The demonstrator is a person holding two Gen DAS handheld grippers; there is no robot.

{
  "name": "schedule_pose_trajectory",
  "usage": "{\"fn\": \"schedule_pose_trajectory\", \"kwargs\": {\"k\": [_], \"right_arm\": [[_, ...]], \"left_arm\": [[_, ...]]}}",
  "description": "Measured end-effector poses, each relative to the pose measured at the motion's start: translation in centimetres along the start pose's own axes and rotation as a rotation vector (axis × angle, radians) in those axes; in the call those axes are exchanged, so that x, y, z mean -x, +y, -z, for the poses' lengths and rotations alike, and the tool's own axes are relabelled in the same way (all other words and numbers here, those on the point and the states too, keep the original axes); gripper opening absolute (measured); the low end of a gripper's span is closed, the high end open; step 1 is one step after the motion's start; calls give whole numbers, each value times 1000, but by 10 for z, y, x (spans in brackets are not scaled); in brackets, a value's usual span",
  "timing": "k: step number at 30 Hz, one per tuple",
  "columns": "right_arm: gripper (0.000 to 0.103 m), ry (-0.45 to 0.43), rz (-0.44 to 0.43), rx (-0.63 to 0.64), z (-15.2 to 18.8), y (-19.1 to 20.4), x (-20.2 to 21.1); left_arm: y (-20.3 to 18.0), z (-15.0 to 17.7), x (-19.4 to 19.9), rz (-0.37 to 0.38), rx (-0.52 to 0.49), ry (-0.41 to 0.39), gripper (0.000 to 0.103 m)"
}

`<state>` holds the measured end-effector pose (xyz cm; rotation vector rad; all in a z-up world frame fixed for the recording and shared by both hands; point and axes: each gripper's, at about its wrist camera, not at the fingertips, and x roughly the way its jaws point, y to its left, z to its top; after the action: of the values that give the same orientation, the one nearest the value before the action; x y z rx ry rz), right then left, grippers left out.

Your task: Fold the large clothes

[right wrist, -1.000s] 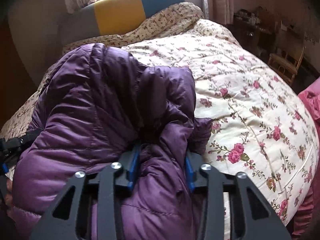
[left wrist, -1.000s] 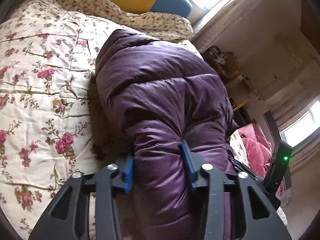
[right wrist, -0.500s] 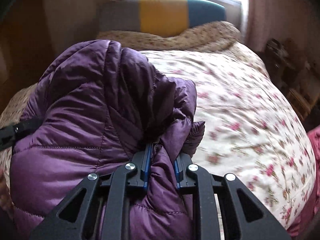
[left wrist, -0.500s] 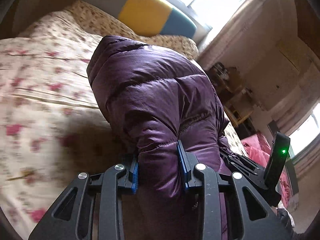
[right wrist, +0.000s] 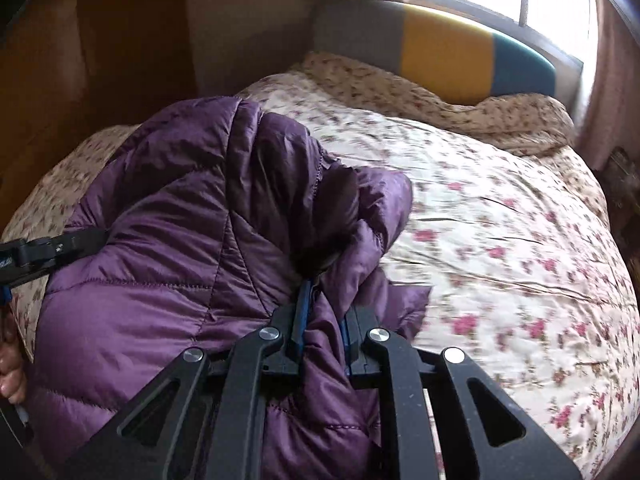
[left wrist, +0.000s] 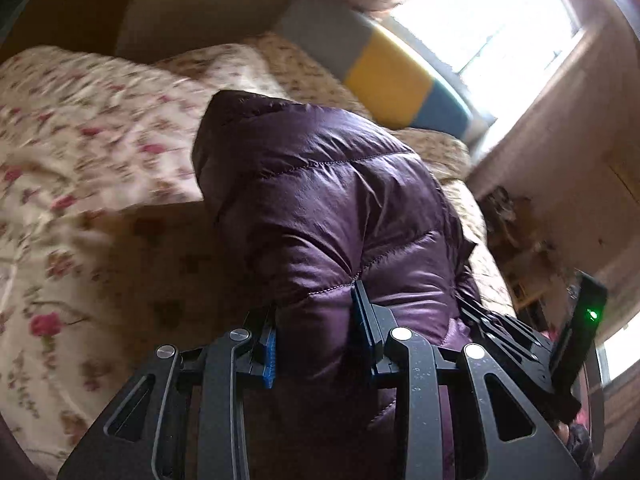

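Note:
A purple quilted down jacket (left wrist: pixel 328 208) is held up above a floral quilt on a bed. My left gripper (left wrist: pixel 316 320) is shut on a thick puffy fold of the jacket's near edge. My right gripper (right wrist: pixel 324 312) is shut tight on a bunched part of the same jacket (right wrist: pixel 168 240). The jacket hangs folded between the two grippers, its far end raised off the quilt. The right gripper shows at the right edge of the left wrist view (left wrist: pixel 520 340), and the left gripper at the left edge of the right wrist view (right wrist: pixel 40 252).
The floral quilt (right wrist: pixel 500 248) covers the bed (left wrist: pixel 80 152). A grey, yellow and teal headboard (right wrist: pixel 448 52) stands under a bright window (left wrist: pixel 492 20). A wooden wall (right wrist: pixel 80 60) lies at the left. Cluttered furniture (left wrist: pixel 516 232) stands beside the bed.
Both grippers closed tighter on the jacket and lifted it off the quilt. The views tilted up toward the headboard and window.

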<state>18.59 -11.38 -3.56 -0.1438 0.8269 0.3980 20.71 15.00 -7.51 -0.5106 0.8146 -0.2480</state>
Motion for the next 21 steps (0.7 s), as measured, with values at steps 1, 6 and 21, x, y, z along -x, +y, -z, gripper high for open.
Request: {"fn": "schedule_pose_trajectory", "kwargs": {"k": [1, 6, 21], "right_arm": [[11, 4, -5, 4, 0, 6, -4], [14, 13, -2, -13, 13, 11, -21], [20, -32, 8, -31, 39, 0, -21]], "left_arm": [[6, 2, 0, -11, 8, 13, 32], [18, 13, 2, -102, -3, 17, 50], [-4, 37, -6, -302, 1, -82, 61]]}}
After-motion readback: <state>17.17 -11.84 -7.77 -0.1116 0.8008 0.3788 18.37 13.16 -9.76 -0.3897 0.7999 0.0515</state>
